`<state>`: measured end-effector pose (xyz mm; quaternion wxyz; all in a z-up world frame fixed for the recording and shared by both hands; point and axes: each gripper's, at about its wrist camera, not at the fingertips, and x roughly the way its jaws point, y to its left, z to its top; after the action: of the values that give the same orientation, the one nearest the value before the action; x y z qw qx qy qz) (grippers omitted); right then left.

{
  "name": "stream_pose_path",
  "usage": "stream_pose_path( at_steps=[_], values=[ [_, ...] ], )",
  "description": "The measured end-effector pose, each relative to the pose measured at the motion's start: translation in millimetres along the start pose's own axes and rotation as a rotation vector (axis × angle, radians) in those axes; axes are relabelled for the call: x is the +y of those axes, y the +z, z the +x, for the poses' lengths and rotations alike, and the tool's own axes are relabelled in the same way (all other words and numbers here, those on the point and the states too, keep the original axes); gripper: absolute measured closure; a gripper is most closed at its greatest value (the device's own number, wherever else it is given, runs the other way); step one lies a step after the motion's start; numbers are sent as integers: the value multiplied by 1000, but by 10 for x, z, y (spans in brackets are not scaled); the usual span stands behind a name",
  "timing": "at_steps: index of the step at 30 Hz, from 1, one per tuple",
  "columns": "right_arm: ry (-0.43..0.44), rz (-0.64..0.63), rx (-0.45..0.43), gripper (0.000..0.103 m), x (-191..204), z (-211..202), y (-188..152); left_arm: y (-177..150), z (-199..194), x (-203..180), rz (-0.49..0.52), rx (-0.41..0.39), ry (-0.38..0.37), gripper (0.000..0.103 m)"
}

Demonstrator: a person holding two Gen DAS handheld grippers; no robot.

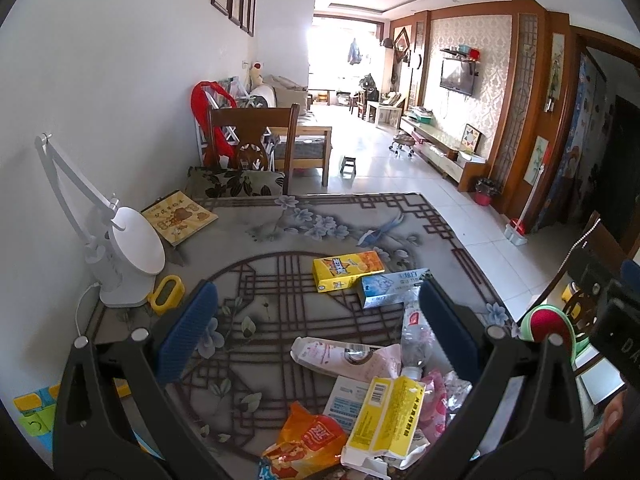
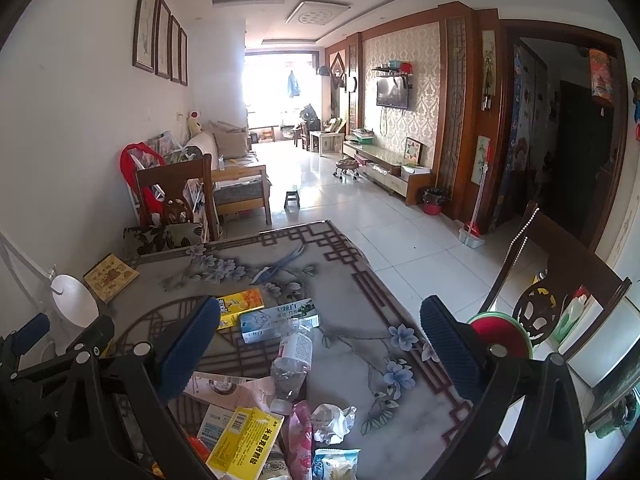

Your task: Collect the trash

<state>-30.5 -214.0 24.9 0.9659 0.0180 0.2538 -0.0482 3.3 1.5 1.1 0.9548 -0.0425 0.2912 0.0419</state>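
Trash lies on the patterned table (image 1: 280,240). A yellow drink carton (image 1: 347,270) and a blue-white box (image 1: 394,287) sit mid-table. Nearer lie a clear plastic bottle (image 1: 416,336), a pink-white wrapper (image 1: 344,358), a flattened yellow box (image 1: 386,420) and an orange snack bag (image 1: 308,446). My left gripper (image 1: 316,344) is open above this pile, holding nothing. My right gripper (image 2: 320,356) is open and empty too, over the bottle (image 2: 294,360), yellow box (image 2: 246,444), crumpled foil (image 2: 332,420) and pink wrapper (image 2: 300,440). The carton (image 2: 240,306) and blue-white box (image 2: 280,320) lie beyond.
A white desk lamp (image 1: 128,256), a yellow tape holder (image 1: 166,294) and a yellow booklet (image 1: 178,222) stand at the table's left. A wooden chair (image 1: 250,148) is at the far edge. A red-green round object (image 2: 500,338) and another chair (image 2: 560,280) are on the right.
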Motion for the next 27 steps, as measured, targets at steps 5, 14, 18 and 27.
stream_pose_path(
  at_steps=[5,14,18,27],
  values=[
    [-9,5,-2,7,-9,8,-9,-9,-6,-17,0,-1,1,4],
    [-15,9,6,7,-38,16,7,-15,-6,-20,3,1,-1,4],
    [-19,10,8,7,-58,21,1,-22,-5,-31,5,2,-1,4],
    [-40,6,22,7,-89,62,-2,-81,25,-37,18,14,2,4]
  ],
)
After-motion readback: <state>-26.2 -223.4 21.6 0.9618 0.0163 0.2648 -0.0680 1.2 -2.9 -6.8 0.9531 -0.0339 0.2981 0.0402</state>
